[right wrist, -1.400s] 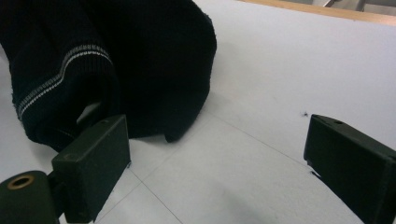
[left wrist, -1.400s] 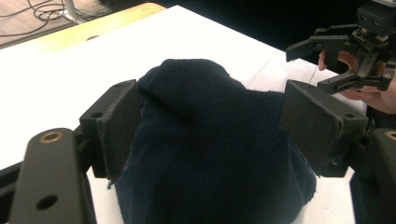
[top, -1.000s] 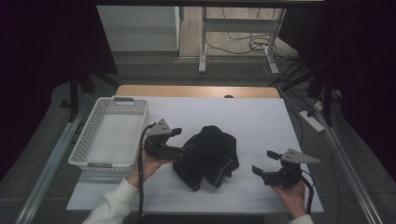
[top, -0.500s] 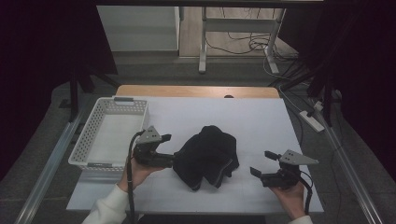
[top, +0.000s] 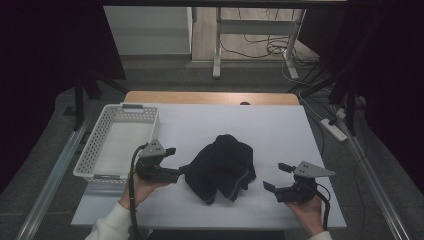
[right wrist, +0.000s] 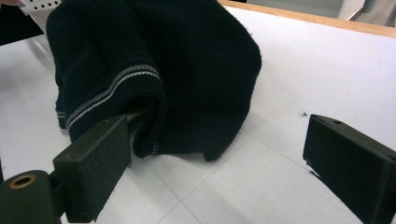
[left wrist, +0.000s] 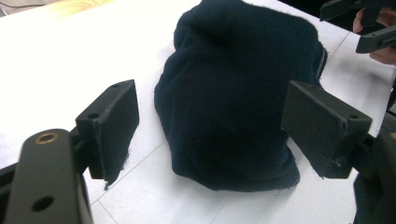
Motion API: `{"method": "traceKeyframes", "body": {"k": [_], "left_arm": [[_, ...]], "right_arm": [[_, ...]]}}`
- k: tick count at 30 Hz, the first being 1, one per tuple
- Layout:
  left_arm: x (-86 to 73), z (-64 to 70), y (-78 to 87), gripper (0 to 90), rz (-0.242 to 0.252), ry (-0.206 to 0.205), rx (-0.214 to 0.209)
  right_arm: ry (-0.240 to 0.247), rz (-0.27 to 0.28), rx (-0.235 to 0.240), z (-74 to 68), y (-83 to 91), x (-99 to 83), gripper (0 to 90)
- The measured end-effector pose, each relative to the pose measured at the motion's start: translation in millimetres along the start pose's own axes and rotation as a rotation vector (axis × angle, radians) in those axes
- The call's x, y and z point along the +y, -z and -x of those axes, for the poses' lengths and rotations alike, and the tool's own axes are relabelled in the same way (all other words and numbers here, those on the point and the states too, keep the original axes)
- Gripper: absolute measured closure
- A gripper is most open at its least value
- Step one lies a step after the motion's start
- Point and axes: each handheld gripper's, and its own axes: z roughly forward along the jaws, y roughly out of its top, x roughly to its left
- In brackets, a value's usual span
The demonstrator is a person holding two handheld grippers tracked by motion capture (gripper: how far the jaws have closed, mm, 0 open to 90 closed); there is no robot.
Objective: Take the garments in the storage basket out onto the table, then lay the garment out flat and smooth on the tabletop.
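black knitted fabric, a crumpled garment, lay near the middle of the white table in the high view. the left gripper sat at the garment's left edge, its jaws spread, one beside the cloth and one above it. the right gripper rested on the table just right of the garment, apart from it, jaws spread. a white perforated basket stood at the table's left side, beside the left gripper. in the left gripper view, the two black jaws stood wide apart with the garment lying between and beyond them, not pinched; the right gripper appeared at the upper right corner. in the right gripper view, the jaws were spread wide; the garment, with a pale stripe along one hem, lay ahead, its lower edge just beside the jaw at the left of that view, while the other jaw stood over bare table.
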Motion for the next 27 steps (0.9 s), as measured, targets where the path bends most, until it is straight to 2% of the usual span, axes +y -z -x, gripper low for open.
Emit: {"method": "traceKeyframes", "body": {"k": [13, 23, 26, 27], "left_arm": [[-1.0, -0.4, -2.5, 19.9, -0.007, 0.005, 0.003], [1.9, -0.1, -2.9, 19.8, 0.007, 0.003, -0.005], [2.3, 1.1, -2.2, 19.9, 0.008, -0.001, -0.006], [2.8, 1.6, -1.7, 19.9, 0.012, -0.002, -0.007]], "right_arm": [[0.007, -0.010, 0.027, -4.9, -4.6, 1.3, 7.3], [0.019, -0.014, 0.042, -11.8, -7.5, 2.7, 7.4], [0.023, -0.019, 0.055, -14.5, -10.1, 4.1, 9.3], [0.029, -0.020, 0.073, -17.9, -12.1, 4.8, 10.6]]}}
